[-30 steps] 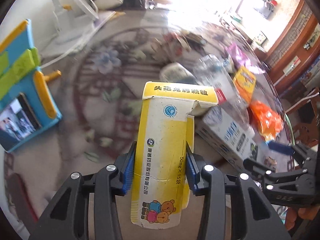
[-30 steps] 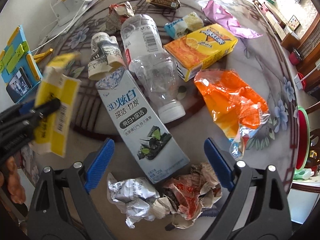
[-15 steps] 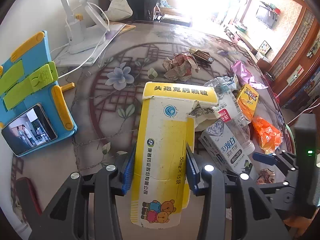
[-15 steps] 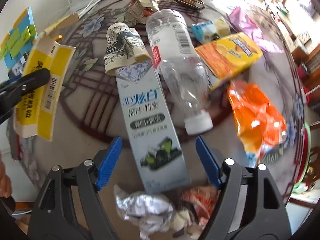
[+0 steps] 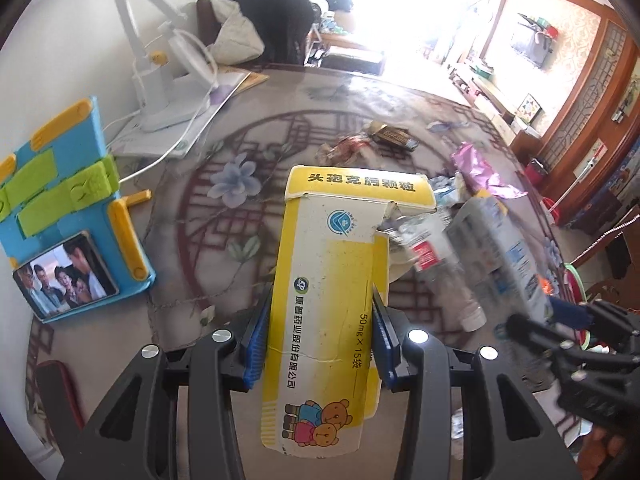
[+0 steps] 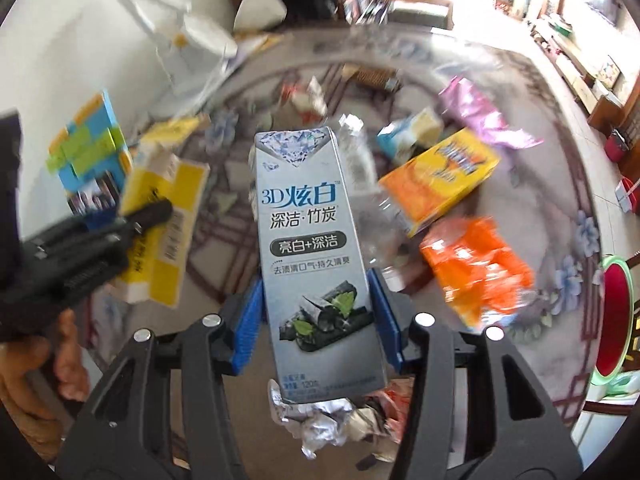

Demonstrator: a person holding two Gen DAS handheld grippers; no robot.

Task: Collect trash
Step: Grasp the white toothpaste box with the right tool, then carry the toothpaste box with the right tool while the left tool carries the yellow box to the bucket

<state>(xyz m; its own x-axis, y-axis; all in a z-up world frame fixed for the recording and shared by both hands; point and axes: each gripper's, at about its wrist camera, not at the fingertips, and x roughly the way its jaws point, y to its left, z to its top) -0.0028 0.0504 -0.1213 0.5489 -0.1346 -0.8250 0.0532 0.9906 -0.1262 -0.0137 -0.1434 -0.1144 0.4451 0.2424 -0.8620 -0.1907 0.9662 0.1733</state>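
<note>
- The left gripper (image 5: 320, 344) clamps the yellow medicine box (image 5: 336, 304) between its blue pads, above the table (image 5: 248, 152).
- The right gripper (image 6: 318, 320), jaws just closing, pinches the grey toothpaste box (image 6: 312, 240) mid-length.

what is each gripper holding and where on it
Left gripper clamps the yellow box across its long sides, below the middle. Right gripper, jaws just closing, grips the grey box by its lower sides.
</note>
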